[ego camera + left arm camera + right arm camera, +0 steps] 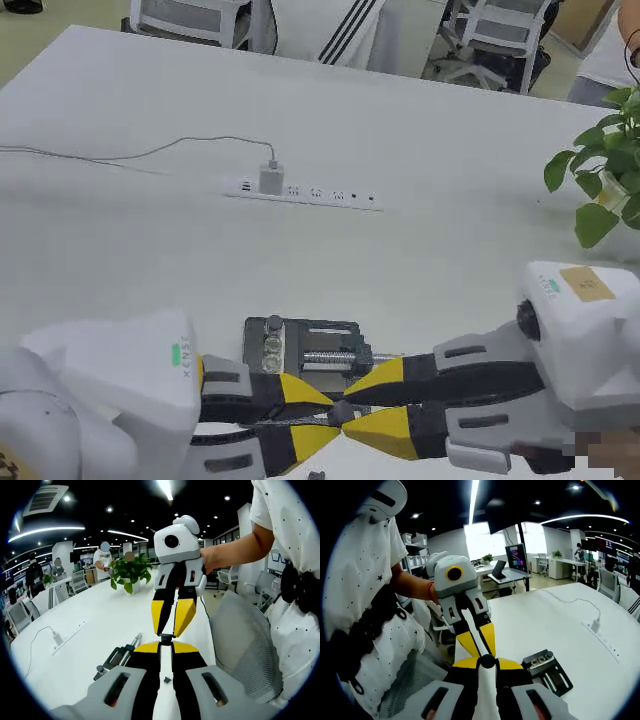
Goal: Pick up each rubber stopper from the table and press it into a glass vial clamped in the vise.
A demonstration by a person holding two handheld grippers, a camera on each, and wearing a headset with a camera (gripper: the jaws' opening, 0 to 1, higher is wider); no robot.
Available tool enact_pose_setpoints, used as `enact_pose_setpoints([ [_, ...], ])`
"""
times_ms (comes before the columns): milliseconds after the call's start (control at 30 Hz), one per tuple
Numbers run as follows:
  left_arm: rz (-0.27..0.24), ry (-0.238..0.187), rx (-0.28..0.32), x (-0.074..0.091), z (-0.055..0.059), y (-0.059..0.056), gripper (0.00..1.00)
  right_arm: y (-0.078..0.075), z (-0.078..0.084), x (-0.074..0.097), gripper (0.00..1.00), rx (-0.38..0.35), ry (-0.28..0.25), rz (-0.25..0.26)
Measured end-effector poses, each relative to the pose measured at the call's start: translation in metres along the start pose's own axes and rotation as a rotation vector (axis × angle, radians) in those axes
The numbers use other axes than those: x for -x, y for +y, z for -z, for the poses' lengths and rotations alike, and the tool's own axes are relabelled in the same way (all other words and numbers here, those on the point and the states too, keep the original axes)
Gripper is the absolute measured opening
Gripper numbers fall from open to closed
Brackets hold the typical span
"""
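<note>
My two grippers meet tip to tip above the table's near edge. The left gripper (336, 414) comes in from the left and the right gripper (350, 414) from the right. Both sets of yellow jaws are pinched on one small dark rubber stopper (343, 411) held between them, also seen as the stopper (486, 661) and the stopper (166, 638). Just behind the tips stands the black vise (318, 332) with clear glass vials (272, 346) clamped upright in it. A second dark stopper (316, 475) lies on the table below the grippers.
A white power strip (300, 192) with a plugged charger and cable lies across the middle of the white table (150, 240). A potted green plant (605, 170) stands at the right edge. Chairs line the far side.
</note>
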State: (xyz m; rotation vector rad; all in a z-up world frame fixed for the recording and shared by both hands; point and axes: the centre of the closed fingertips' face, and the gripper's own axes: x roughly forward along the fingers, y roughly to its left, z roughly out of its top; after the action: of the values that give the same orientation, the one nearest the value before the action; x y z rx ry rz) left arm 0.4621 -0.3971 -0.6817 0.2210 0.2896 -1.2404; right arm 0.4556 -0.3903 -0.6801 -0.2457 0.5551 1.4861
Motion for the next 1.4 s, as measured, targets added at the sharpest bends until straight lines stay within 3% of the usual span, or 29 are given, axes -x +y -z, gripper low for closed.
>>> enact_pose_setpoints([
  [1167,-0.002,-0.016,0.042,0.0041,0.0042,0.0034,0.05,-0.0017,-0.0013,-0.0059,0.06,0.014,0.036,0.003],
  [1400,-0.008,-0.029,0.060,0.0063,0.0047,0.0036,0.09,-0.0044,-0.0038,-0.0081,0.06,0.003,0.042,0.004],
])
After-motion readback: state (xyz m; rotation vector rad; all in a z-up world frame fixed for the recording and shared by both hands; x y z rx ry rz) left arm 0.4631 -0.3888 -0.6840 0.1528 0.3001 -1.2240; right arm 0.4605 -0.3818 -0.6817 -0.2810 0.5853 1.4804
